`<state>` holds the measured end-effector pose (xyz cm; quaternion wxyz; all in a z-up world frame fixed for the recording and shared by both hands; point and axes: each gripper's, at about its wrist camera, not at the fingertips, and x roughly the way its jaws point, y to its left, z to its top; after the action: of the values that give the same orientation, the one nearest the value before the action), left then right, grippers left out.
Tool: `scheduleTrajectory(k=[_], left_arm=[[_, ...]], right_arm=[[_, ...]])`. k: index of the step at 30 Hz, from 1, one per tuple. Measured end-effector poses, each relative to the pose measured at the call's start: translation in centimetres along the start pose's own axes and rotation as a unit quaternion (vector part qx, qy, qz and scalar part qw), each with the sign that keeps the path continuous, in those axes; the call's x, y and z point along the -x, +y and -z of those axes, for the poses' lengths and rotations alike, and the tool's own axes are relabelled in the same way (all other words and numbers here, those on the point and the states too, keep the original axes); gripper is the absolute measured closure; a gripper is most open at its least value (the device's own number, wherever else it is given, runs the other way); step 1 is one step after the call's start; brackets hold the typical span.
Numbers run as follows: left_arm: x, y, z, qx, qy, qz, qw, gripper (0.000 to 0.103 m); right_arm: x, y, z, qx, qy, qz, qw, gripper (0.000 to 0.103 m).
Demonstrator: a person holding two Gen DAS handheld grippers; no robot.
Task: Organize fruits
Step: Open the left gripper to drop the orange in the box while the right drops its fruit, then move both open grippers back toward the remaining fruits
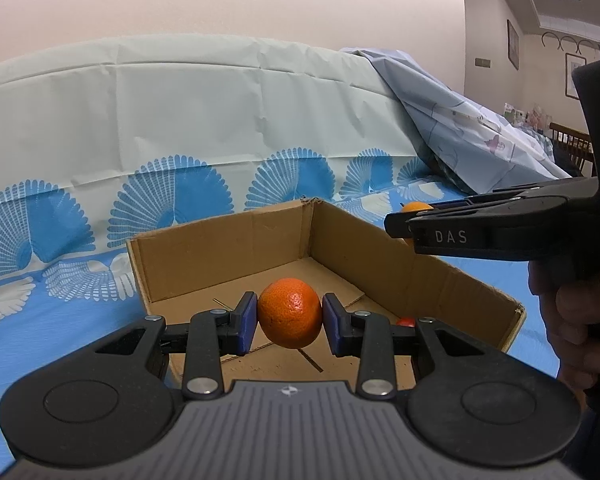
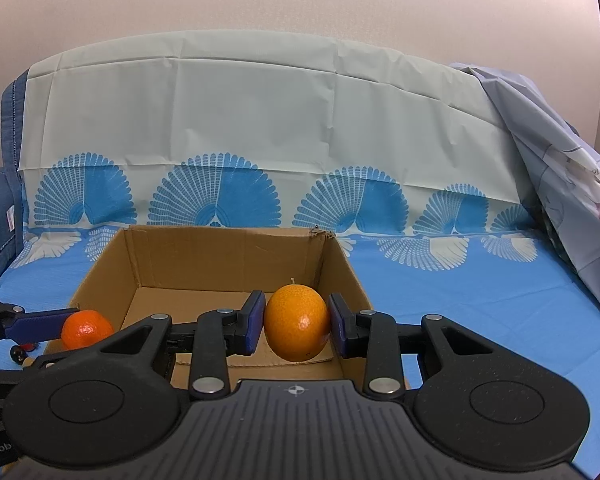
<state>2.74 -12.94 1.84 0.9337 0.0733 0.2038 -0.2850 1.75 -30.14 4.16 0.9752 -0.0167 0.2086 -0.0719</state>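
My left gripper (image 1: 290,322) is shut on a deep-orange mandarin (image 1: 290,312) and holds it above the near part of an open cardboard box (image 1: 220,256). My right gripper (image 2: 298,326) is shut on a paler yellow-orange citrus fruit (image 2: 298,322) with a short stem, over the right side of the same box (image 2: 220,256). In the left wrist view the right gripper (image 1: 400,224) reaches in from the right, with its fruit (image 1: 418,207) partly hidden. The right wrist view shows the left gripper (image 2: 76,336) and the mandarin (image 2: 86,329) at the box's near left corner.
The box stands on a blue sheet (image 2: 480,320) with white fan patterns, which also covers the backrest behind. A small red round thing (image 1: 405,322) lies on the box floor by my left gripper's right finger. A person's hand (image 1: 572,320) grips the right handle. Crumpled pale cloth (image 2: 560,184) hangs at right.
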Motion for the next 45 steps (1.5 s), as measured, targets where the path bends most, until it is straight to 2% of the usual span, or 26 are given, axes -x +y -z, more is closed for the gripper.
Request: scheduleTrajectory(k=[9, 10, 11, 12, 13, 22, 25, 27, 28, 30, 35, 38, 41, 45], left_arm=[[-0.3, 0.1, 0.0, 0.000, 0.004, 0.000, 1.0000, 0.063], [-0.4, 0.0, 0.0, 0.002, 0.006, 0.001, 1.0000, 0.061], [-0.4, 0.0, 0.0, 0.004, 0.008, 0.003, 1.0000, 0.050], [-0.3, 0.0, 0.0, 0.004, 0.004, 0.002, 1.0000, 0.041], [-0.2, 0.0, -0.1, 0.003, 0.000, 0.001, 1.0000, 0.039], [0.1, -0.1, -0.1, 0.003, -0.008, 0.001, 1.0000, 0.039], [0.4, -0.1, -0.1, 0.006, -0.017, 0.000, 0.9998, 0.050], [0.6, 0.0, -0.2, 0.007, -0.022, 0.002, 0.9997, 0.069], [0.7, 0.2, -0.3, 0.007, -0.023, 0.003, 0.9997, 0.073], [1.0, 0.4, -0.3, 0.009, -0.024, 0.005, 0.9996, 0.090], [2.9, 1.3, -0.4, 0.013, -0.026, 0.006, 0.9996, 0.091], [5.3, 2.2, -0.6, -0.003, -0.028, 0.007, 0.9996, 0.091], [7.3, 3.7, -1.2, -0.033, -0.025, 0.003, 0.9991, 0.091], [9.7, 5.6, -0.5, -0.113, -0.018, -0.029, 0.9930, 0.090]], right_arm=[[-0.1, 0.1, 0.0, 0.001, 0.003, 0.002, 1.000, 0.067], [-0.3, 0.2, -0.1, 0.003, 0.005, 0.007, 1.000, 0.061], [-0.3, 0.2, -0.1, 0.005, 0.006, 0.013, 1.000, 0.044], [-0.3, 0.3, -0.1, 0.005, 0.005, 0.017, 1.000, 0.036], [-0.3, 0.2, -0.2, 0.003, 0.002, 0.018, 1.000, 0.030], [-0.3, 0.6, -0.1, 0.007, 0.002, 0.016, 1.000, 0.030], [-0.3, 0.6, 0.0, 0.008, 0.002, 0.016, 1.000, 0.030], [-0.3, 0.6, -0.1, 0.009, 0.001, 0.016, 1.000, 0.030], [-0.3, 0.6, -0.1, 0.009, 0.000, 0.016, 1.000, 0.030], [-0.2, 0.8, -0.2, 0.009, -0.002, 0.017, 1.000, 0.030], [0.2, 1.5, -0.4, 0.004, -0.010, 0.018, 1.000, 0.030], [0.7, 2.1, -0.4, -0.003, -0.017, 0.014, 1.000, 0.030], [1.4, 2.9, -0.4, -0.003, -0.028, 0.005, 1.000, 0.030], [2.3, 4.0, -0.5, -0.010, -0.040, -0.006, 0.999, 0.030]])
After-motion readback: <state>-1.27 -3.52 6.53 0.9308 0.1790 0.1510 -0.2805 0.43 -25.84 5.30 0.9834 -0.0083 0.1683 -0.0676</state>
